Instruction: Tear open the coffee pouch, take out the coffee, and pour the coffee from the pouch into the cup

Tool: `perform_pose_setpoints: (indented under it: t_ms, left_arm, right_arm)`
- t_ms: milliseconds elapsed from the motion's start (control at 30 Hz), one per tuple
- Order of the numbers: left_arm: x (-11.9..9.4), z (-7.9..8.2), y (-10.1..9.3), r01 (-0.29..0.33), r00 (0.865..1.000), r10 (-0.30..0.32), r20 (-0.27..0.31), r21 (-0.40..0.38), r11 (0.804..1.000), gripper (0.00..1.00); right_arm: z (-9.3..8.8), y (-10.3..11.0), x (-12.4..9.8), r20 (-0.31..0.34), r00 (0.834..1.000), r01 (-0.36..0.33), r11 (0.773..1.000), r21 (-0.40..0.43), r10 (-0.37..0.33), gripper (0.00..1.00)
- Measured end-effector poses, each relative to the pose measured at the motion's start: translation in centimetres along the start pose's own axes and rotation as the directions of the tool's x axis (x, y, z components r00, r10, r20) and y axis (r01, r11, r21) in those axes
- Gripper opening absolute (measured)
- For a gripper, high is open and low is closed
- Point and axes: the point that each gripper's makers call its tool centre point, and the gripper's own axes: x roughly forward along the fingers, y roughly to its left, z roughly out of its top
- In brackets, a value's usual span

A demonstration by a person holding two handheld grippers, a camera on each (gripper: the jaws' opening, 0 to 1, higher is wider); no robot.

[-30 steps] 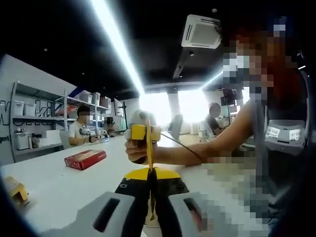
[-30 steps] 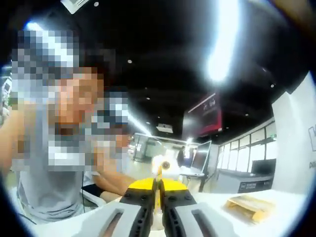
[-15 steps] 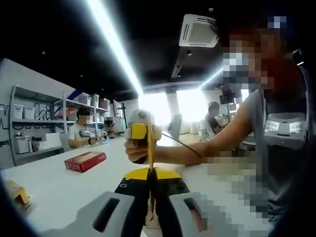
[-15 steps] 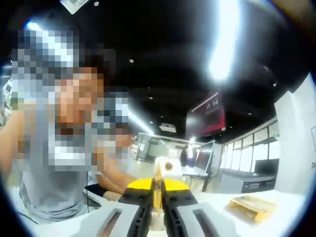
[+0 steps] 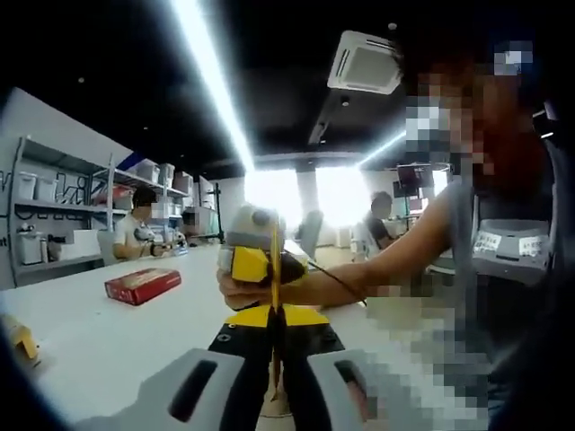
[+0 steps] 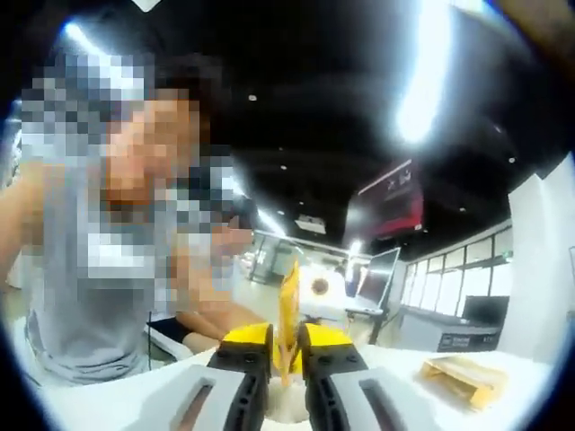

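Note:
A thin yellow coffee pouch (image 5: 273,285) stands edge-on straight ahead in the left gripper view. My left gripper (image 5: 274,316) is shut on its near edge. The right gripper (image 5: 254,262), held in a hand, pinches the pouch's far edge. In the right gripper view the pouch (image 6: 288,301) rises between the yellow-tipped jaws of my right gripper (image 6: 286,337), which stays shut on it. A pale rounded shape (image 6: 286,409) sits low behind those jaws, possibly the cup; I cannot tell.
A red box (image 5: 142,285) lies on the white table (image 5: 99,346), with a yellow object (image 5: 18,339) at the left edge. Shelves (image 5: 54,229) and seated people are behind. A tan packet (image 6: 463,377) rests on the table's right. The person holding the grippers is close by.
In the left gripper view the right gripper has tipped and dropped slightly. In the right gripper view more of the pouch stands above the jaws, which look a little wider apart.

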Motion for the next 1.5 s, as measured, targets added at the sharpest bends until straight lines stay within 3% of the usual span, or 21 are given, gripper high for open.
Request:
perform_pose_setpoints:
  t_ms: [200, 333, 400, 467, 567, 700, 867, 967, 1200, 1300, 1367, 1433, 1500]
  left_arm:
    - [0.2, 0.0, -0.1, -0.01, 1.0, 0.01, 0.003, 0.028, 1.0, 0.13]
    - [0.2, -0.3, -0.2, -0.02, 1.0, 0.02, -0.018, 0.039, 0.999, 0.09]
    - [0.1, -0.3, 0.0, -0.015, 1.0, 0.016, -0.016, 0.035, 0.999, 0.06]
    - [0.1, -0.5, 0.2, -0.008, 1.0, 0.008, -0.022, 0.007, 1.0, 0.06]
    - [-0.2, 0.1, 0.3, 0.017, 1.0, -0.015, 0.028, -0.078, 0.997, 0.05]
    - [-0.7, 1.2, 0.5, 0.036, 0.996, -0.026, 0.084, -0.12, 0.992, 0.06]
    - [-0.5, 1.0, -0.3, 0.064, 0.995, -0.052, 0.087, -0.139, 0.988, 0.06]
    - [-0.1, 0.5, -0.5, 0.07, 0.996, -0.062, 0.062, -0.141, 0.988, 0.06]
    - [0.2, 0.2, -0.2, 0.032, 0.998, -0.026, 0.057, -0.104, 0.994, 0.07]
    - [0.0, 0.4, 0.0, 0.018, 0.998, -0.012, 0.066, -0.093, 0.996, 0.07]
    - [-0.1, 0.5, -0.1, 0.016, 0.998, -0.011, 0.058, -0.087, 0.996, 0.07]
    - [-0.3, 0.5, 0.1, 0.01, 0.999, -0.006, 0.044, -0.091, 0.996, 0.07]
    - [-0.5, 0.8, 0.2, 0.003, 0.999, 0.002, 0.053, -0.09, 0.996, 0.07]
  right_arm:
    - [0.2, -0.6, -0.4, 0.011, 1.0, 0.019, 0.999, 0.033, -0.02, 0.04]
    - [0.1, -0.5, -0.3, 0.013, 1.0, 0.004, 0.999, 0.044, -0.004, 0.05]
    - [0.2, 0.7, -0.1, 0.047, 0.996, -0.083, 0.996, 0.042, 0.081, 0.14]
    - [-0.4, 0.8, -0.4, 0.027, 0.996, -0.081, 0.997, 0.007, 0.081, 0.22]
    - [-0.3, 0.1, -1.2, 0.074, 0.994, -0.079, 0.997, 0.013, 0.078, 0.23]
    - [-0.1, -0.8, -1.6, 0.087, 0.995, -0.046, 0.999, 0.003, 0.045, 0.22]
    - [1.4, -0.6, -1.1, 0.174, 0.984, -0.049, 0.999, -0.003, 0.048, 0.21]
    - [2.2, -0.8, -1.0, 0.285, 0.958, -0.042, 0.999, 0.024, 0.034, 0.2]
    - [1.1, -1.9, -0.9, 0.237, 0.971, 0.021, 0.997, 0.072, -0.037, 0.19]
    - [2.1, -2.1, -0.9, 0.232, 0.97, 0.059, 0.997, 0.058, -0.071, 0.19]
    - [1.9, -2.6, -0.9, 0.161, 0.981, 0.104, 0.994, 0.032, -0.108, 0.19]
    - [2.6, -2.6, -0.9, 0.154, 0.981, 0.109, 0.992, 0.067, -0.119, 0.19]
    - [3.1, -2.8, -0.8, 0.141, 0.98, 0.136, 0.989, 0.053, -0.142, 0.19]
